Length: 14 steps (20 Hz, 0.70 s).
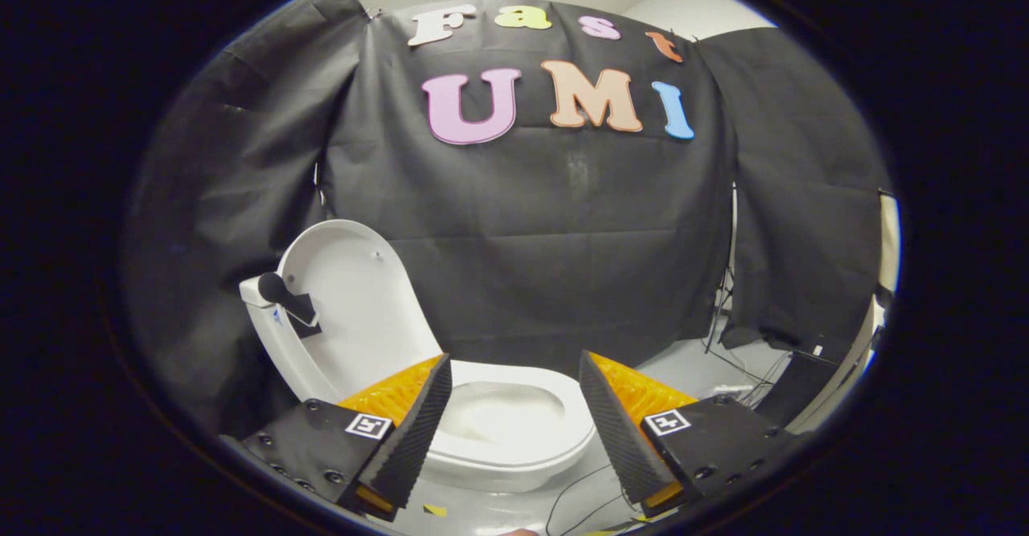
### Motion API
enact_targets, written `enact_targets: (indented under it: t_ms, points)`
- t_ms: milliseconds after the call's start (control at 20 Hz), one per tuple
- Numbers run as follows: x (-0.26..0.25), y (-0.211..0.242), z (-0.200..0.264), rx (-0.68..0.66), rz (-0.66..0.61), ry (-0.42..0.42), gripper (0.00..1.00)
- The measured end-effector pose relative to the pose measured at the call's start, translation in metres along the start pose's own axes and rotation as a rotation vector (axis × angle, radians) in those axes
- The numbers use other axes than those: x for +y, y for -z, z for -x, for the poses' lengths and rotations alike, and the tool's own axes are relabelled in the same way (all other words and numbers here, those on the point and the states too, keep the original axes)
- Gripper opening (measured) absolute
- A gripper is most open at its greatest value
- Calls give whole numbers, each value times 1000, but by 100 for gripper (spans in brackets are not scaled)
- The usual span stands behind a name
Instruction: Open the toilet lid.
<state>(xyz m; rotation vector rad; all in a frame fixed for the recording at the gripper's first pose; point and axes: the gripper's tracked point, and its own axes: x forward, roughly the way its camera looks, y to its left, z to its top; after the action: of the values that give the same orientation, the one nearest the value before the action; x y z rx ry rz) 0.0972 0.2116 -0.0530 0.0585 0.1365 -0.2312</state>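
Observation:
The white toilet [514, 460] stands on the floor below and ahead of my fingers. Its lid [354, 303] is raised and leans back against the black cloth wall, with a small dark handle piece [288, 299] fixed on the lid's left edge. The seat ring [563, 387] lies flat around the bowl [502, 415], which shows between my two fingers. My gripper [514, 419] is open wide, above the front of the seat, with nothing between its fingers and touching nothing.
Black cloth forms the wall behind and to both sides. At the right, dark boxes [792, 375] and loose cables [727, 343] lie on the pale floor. A thin cable [575, 496] runs on the floor in front of the toilet.

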Motion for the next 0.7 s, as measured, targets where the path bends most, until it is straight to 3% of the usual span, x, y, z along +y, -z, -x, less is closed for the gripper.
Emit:
enact_targets:
  t_ms: [700]
  points:
    - [4,23,1,81,2,-8,98]
